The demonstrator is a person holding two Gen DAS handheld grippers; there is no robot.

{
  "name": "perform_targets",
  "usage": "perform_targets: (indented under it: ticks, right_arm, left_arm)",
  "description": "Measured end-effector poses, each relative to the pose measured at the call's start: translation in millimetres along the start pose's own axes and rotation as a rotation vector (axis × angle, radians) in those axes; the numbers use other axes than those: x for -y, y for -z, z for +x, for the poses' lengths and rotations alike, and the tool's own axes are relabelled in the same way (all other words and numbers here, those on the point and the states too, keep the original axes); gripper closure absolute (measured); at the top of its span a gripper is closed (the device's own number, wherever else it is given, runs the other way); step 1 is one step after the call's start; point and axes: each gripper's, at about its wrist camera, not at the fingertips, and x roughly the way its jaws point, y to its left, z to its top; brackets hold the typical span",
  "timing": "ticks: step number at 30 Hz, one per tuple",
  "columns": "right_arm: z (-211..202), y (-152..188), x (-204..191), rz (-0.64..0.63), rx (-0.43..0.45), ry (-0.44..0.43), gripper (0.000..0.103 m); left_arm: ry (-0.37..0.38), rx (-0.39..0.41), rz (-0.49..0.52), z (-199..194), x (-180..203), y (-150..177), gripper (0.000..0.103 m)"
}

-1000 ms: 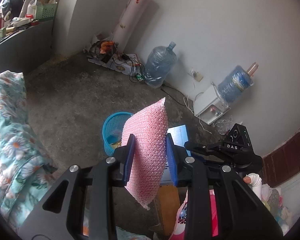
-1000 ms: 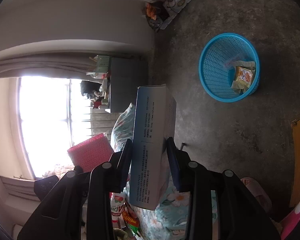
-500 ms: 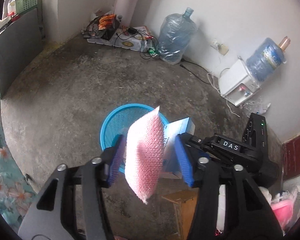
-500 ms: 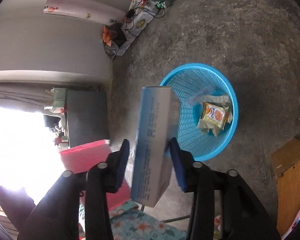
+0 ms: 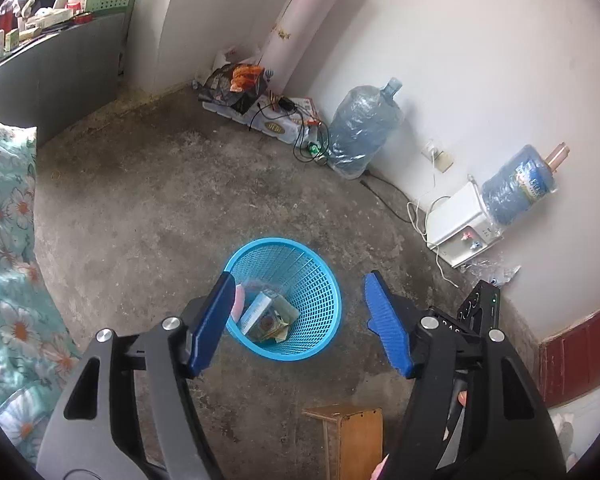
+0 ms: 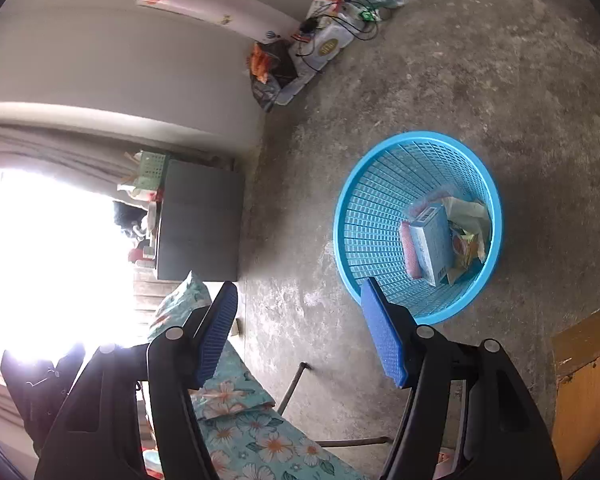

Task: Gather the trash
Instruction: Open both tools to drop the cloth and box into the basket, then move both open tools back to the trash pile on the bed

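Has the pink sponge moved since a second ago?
Yes. The pink sponge left the left gripper and now lies inside the blue basket, beside the box.

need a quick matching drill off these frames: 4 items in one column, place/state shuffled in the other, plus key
1. left hand-held gripper
2. white-and-blue box
3. large water bottle
4. wooden stool

A. on the floor against the white wall
B. on the floor near the basket
C. open, holding nothing
D. lying inside the blue basket

Pairs: 1-C, 2-D, 3-A, 4-B
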Motion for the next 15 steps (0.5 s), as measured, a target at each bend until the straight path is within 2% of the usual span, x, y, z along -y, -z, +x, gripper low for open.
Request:
perform_targets:
  ticks: [4, 11, 15]
  right_arm:
    - [-33, 18, -41, -0.147, 0.019, -0.005, 0.04]
    - [-86, 76, -132, -0.47, 0.055, 0.03, 0.023]
    - [-107, 117, -178, -0.589, 0.064, 0.038, 0.016]
  left_arm:
    - [0.02, 0.095, 0.021, -73, -3, 17, 0.033]
    - [-0.029, 0.243, 0.043, -210, -29, 69, 0.029]
    - [-0.074, 0.353, -0.011, -290, -57, 111, 0.024]
